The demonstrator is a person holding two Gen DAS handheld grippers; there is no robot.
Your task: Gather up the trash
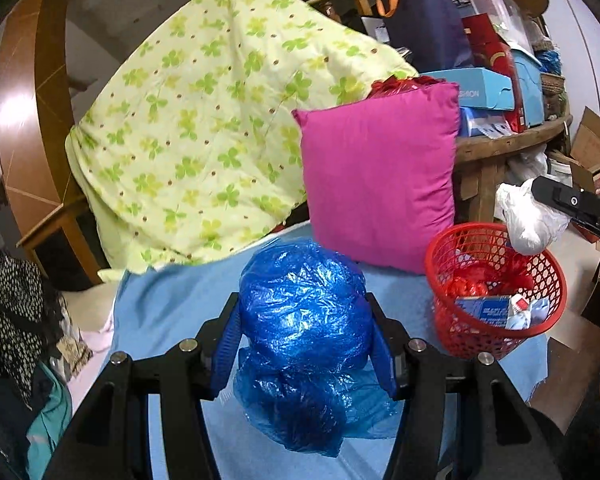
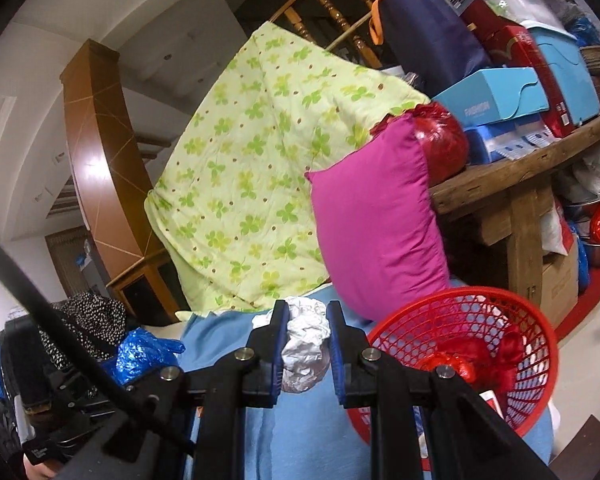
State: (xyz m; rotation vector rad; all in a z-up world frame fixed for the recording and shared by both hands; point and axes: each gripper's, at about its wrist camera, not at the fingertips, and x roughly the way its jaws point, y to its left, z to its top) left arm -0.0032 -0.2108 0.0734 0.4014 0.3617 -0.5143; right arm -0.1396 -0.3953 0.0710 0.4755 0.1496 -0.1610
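My left gripper (image 1: 304, 304) is shut on a crumpled blue plastic bag (image 1: 304, 320) and holds it over the light blue bedsheet (image 1: 172, 312). My right gripper (image 2: 308, 314) is shut on a crumpled white plastic bag (image 2: 306, 344), which also shows in the left wrist view (image 1: 528, 216) just above the rim of the red mesh basket (image 1: 496, 292). The basket (image 2: 480, 344) stands on the sheet to the right. It holds red wrapping, a blue carton and white scraps. The blue bag also shows at the left of the right wrist view (image 2: 140, 354).
A magenta pillow (image 1: 380, 184) and a green clover-print quilt (image 1: 204, 128) lean behind. A wooden table (image 2: 520, 176) piled with boxes and bags stands at the right. Dark spotted clothing (image 1: 8, 312) lies at the left. Cardboard boxes (image 1: 592, 148) sit on the floor.
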